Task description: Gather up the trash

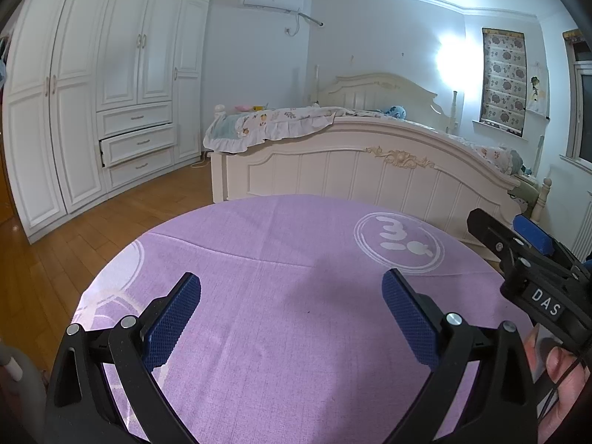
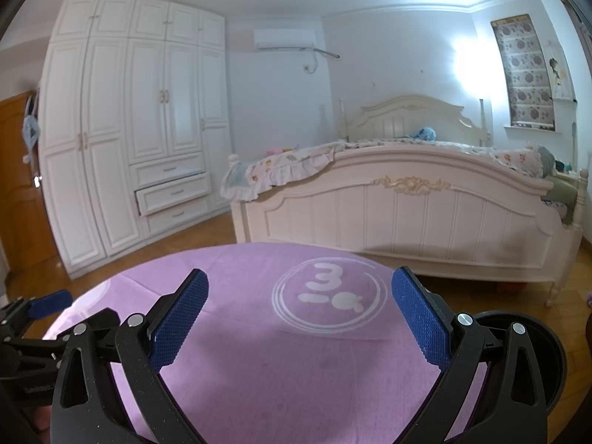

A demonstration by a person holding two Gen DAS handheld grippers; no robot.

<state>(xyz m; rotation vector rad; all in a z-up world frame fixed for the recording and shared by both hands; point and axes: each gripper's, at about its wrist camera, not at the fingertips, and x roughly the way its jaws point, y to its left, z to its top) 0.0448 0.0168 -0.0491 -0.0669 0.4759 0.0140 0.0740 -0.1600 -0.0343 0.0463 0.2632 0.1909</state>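
I see no trash in either view. My left gripper (image 1: 292,292) is open and empty, held above a round table covered in a purple cloth (image 1: 281,333). My right gripper (image 2: 299,292) is also open and empty above the same purple cloth (image 2: 281,362), near its white printed logo (image 2: 329,296). The right gripper also shows at the right edge of the left wrist view (image 1: 518,244), and the left gripper at the left edge of the right wrist view (image 2: 40,307). A dark round bin (image 2: 547,362) stands at the table's right side.
A cream bed (image 1: 370,162) with a floral quilt stands just beyond the table. A white wardrobe (image 1: 111,92) lines the left wall, with one drawer (image 1: 138,144) pulled partly out. Wooden floor (image 1: 55,251) lies between them.
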